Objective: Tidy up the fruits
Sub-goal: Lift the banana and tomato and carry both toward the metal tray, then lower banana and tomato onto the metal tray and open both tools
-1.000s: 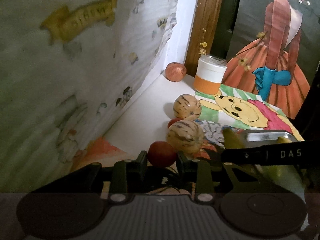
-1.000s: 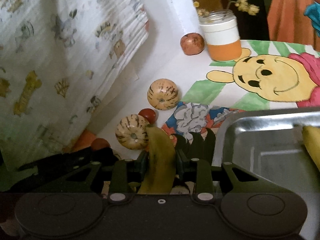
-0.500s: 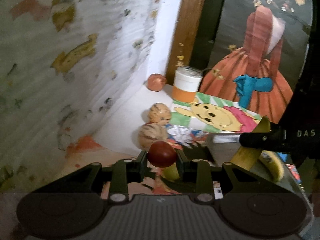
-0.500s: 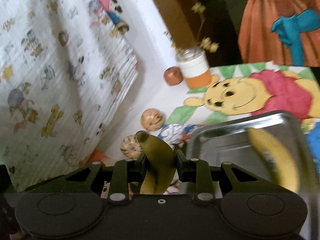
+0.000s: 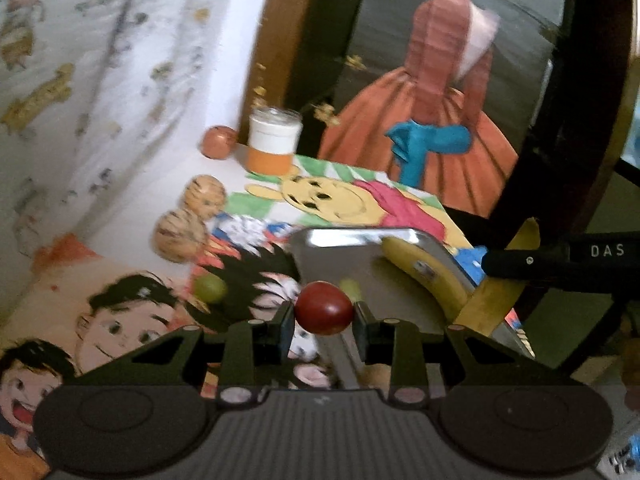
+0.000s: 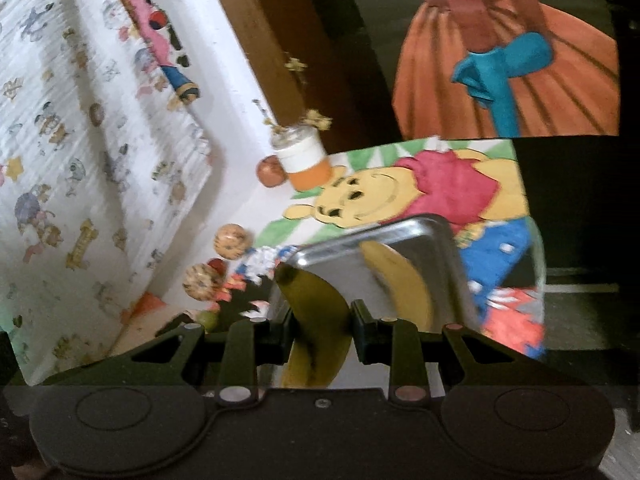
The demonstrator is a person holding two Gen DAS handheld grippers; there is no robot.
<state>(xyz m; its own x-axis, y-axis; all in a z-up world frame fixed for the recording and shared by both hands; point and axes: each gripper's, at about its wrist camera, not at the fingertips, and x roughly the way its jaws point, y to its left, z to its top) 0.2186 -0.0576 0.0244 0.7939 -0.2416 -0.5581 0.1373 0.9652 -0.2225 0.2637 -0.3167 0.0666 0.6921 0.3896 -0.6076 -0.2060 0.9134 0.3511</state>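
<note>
The left gripper (image 5: pixel 324 316) pinches a small red fruit (image 5: pixel 324 308) between its fingertips; the fruit sits squarely in the gap, touching both pads and bulging a little above them. In that view it hangs over the near left edge of the metal tray (image 5: pixel 340 256).

The right gripper (image 6: pixel 322 320) clamps a greenish banana (image 6: pixel 316 312) across its middle. The banana stands nearly upright between the jaws, its dark tip pointing up and far, its lower end dropping below the fingers. In the left view this banana (image 5: pixel 496 300) and the right gripper's black finger (image 5: pixel 560 264) show at the tray's right side.

A second, yellow banana (image 6: pixel 400 276) lies in the tray (image 6: pixel 452 264), along its far right part; the left view shows it too (image 5: pixel 424 272).

Left of the tray, on the cartoon mat (image 5: pixel 120 320), lies a green grape (image 5: pixel 210 288). Farther left and back sit two striped round fruits (image 5: pixel 180 236) (image 5: pixel 203 198), close together, with a small red fruit (image 6: pixel 216 266) between them in the right view. At the far end stands a white-and-orange jar (image 5: pixel 274 146) with a reddish apple (image 5: pixel 218 142) just beside it on the left. A Pooh picture (image 5: pixel 340 200) covers the far part of the mat. A printed cloth (image 6: pixel 80 160) rises on the left.
</note>
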